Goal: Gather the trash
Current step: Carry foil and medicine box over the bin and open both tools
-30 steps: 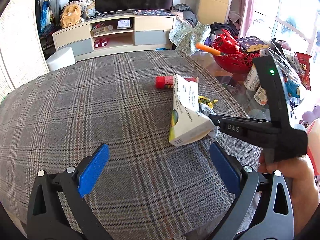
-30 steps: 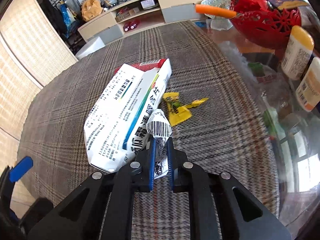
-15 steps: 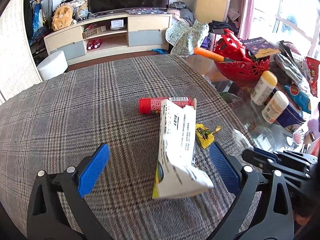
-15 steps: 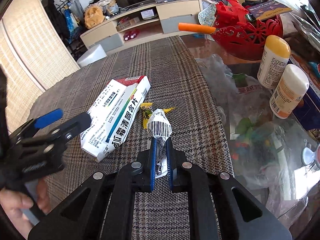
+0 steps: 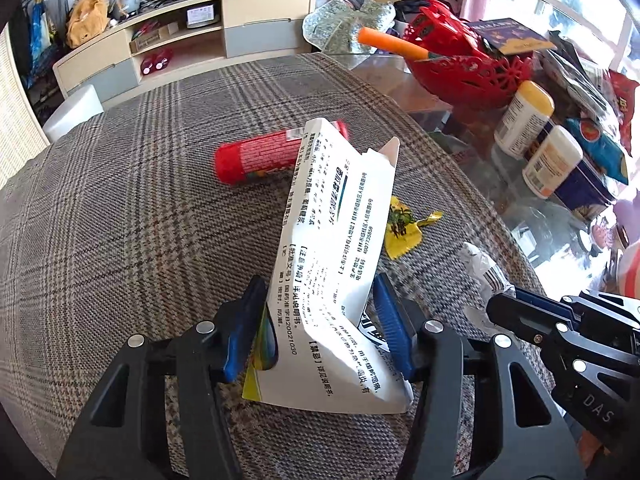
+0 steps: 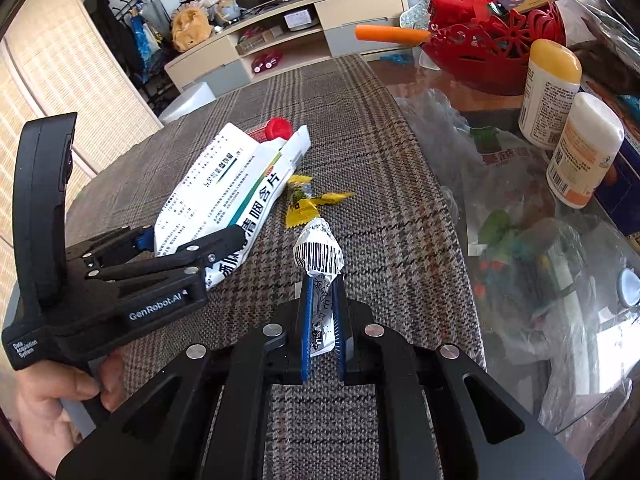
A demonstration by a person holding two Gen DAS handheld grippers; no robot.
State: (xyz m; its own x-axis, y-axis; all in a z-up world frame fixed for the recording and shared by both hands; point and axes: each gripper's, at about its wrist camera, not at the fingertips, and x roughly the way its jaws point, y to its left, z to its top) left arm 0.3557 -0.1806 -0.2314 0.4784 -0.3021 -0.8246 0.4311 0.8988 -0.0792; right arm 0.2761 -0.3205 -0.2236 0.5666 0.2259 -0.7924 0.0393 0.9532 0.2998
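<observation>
Trash items lie together on the plaid tablecloth, and both grippers are engaged with them. Left gripper has its blue pads pressed against the two faces of the white medicine box; the box is crumpled at its near end and leans up away from the cloth, its far end over the red tube. Right gripper has its fingers drawn narrow on a crumpled white wrapper with a barcode, which stands up out of the pads above the cloth. Yellow candy wrapper rests loose on the cloth between box and crumpled wrapper, untouched.

Judgement: one item per gripper lets both be carried off in a single trip, and the box is taken at its near end because that end faces the approach. No bin is visible in either view.

Compared with half a second ago, the left gripper's fingers, then spread wide with the box lying between them unheld, have closed in on the box. The right gripper keeps the same grip on the wrapper throughout.

Remaining, by my assessment: the yellow wrapper and possibly the red tube. Bottles and red basket on the glass beyond appear not to be trash
</observation>
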